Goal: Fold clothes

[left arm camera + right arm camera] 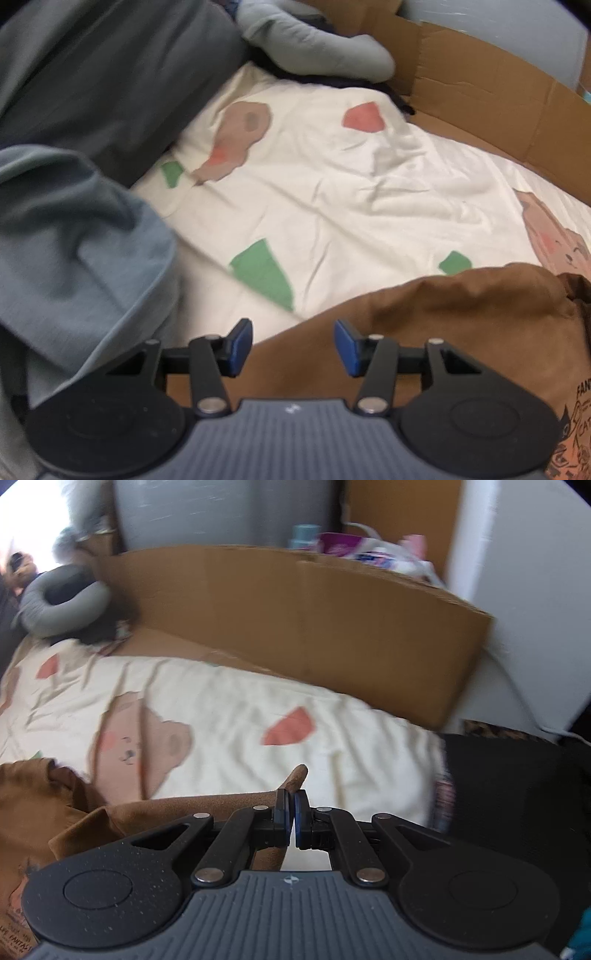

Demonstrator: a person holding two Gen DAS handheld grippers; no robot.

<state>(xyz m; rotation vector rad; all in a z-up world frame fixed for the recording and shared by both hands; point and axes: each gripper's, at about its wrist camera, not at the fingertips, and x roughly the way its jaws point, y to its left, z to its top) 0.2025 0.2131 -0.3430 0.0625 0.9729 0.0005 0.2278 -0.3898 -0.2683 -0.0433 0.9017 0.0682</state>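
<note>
Two blue pads of the left claw (293, 345) stand apart with nothing between them, hovering just above the near edge of the brown shirt (443, 325). That shirt lies on the bed sheet (332, 206), below and to the right of the claw, and its cloth also shows under the gap of the jaws. It is a plain brown, crumpled, with an orange and black print at its right edge. The sheet is cream with green, red and tan patches, and it is wrinkled. A blue-grey garment (74, 240) is heaped on the sheet's left side, with a darker grey cloth (110, 74) behind it. A grey neck pillow (317, 48) rests at the sheet's far end, and a cardboard wall (498, 107) runs along its right side.

From the right wrist, the right claw (293, 812) is clamped shut on a fold of the brown shirt (122, 819), a tip of which pokes up past the pads. The rest of the shirt trails off to the left of the claw over the bed sheet (351, 738), with small print lettering at the lower left. The cardboard wall (295, 620) stands behind the sheet, the neck pillow (62, 602) at the sheet's far left corner, and a black cloth (517, 794) beside the sheet's right edge.
</note>
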